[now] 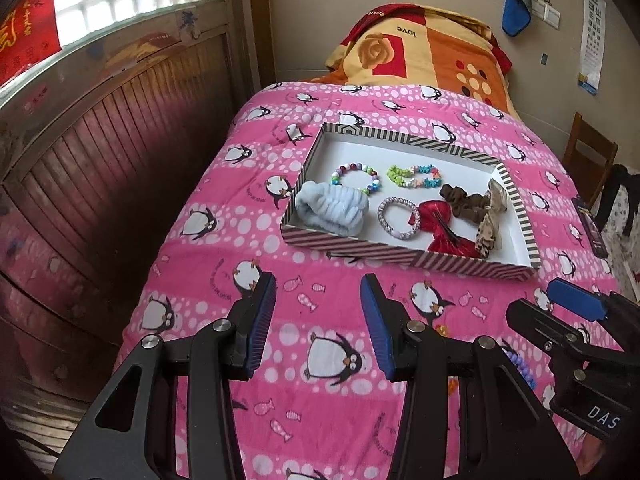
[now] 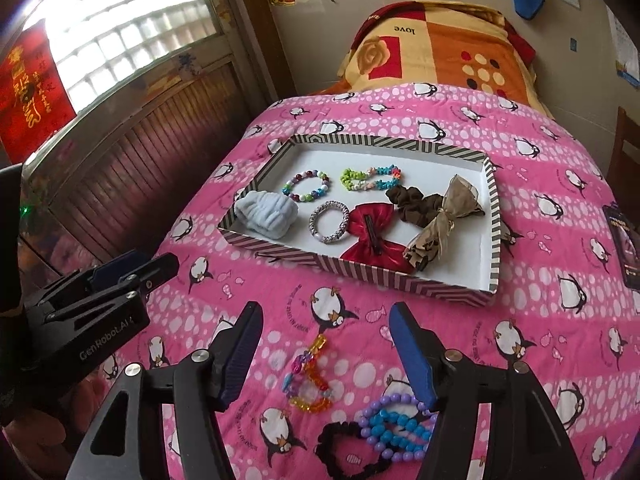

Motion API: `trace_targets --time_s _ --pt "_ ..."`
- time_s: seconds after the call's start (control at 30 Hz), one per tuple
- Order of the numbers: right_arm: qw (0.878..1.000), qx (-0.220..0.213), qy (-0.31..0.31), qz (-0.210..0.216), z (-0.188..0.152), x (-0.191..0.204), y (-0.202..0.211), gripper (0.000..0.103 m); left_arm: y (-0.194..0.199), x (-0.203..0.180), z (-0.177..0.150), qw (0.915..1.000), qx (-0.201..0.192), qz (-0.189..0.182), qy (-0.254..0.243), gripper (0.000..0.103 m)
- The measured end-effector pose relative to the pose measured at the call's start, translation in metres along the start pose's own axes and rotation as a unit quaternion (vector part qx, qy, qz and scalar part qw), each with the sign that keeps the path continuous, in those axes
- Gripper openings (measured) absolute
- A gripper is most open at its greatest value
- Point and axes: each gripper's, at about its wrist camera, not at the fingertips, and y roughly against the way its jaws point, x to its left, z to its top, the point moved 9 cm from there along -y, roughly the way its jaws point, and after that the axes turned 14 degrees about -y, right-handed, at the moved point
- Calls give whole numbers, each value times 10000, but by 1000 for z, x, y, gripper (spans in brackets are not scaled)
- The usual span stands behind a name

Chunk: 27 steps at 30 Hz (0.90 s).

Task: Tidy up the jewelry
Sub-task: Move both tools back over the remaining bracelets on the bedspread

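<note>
A striped-rim box (image 1: 400, 258) (image 2: 360, 270) lies on the pink penguin quilt. It holds a pale blue headband (image 1: 330, 214), two bead bracelets (image 1: 356, 178), a silver hair tie (image 1: 398, 218), a red bow (image 1: 444, 228), a brown scrunchie (image 1: 466, 198) and a tan bow (image 2: 442, 222). On the quilt near me lie a translucent orange-pink bracelet (image 2: 306, 378), a purple and blue bead bracelet (image 2: 394, 426) and a black scrunchie (image 2: 344, 452). My left gripper (image 1: 318, 324) is open and empty. My right gripper (image 2: 326, 354) is open above the orange-pink bracelet.
A patterned orange pillow (image 1: 432, 48) lies at the bed's head. A wood-panelled wall with a window (image 1: 120, 128) runs along the left. A dark flat item (image 2: 624, 240) lies at the quilt's right edge. A wooden chair (image 1: 588, 156) stands to the right.
</note>
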Motion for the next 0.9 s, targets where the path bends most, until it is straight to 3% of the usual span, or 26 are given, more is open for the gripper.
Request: trace_targets --time_s 0.9 --pt "9997 -78 -124 -218 -16 -14 15 65 13 -12 -14 9999 -3 -61 -85 43"
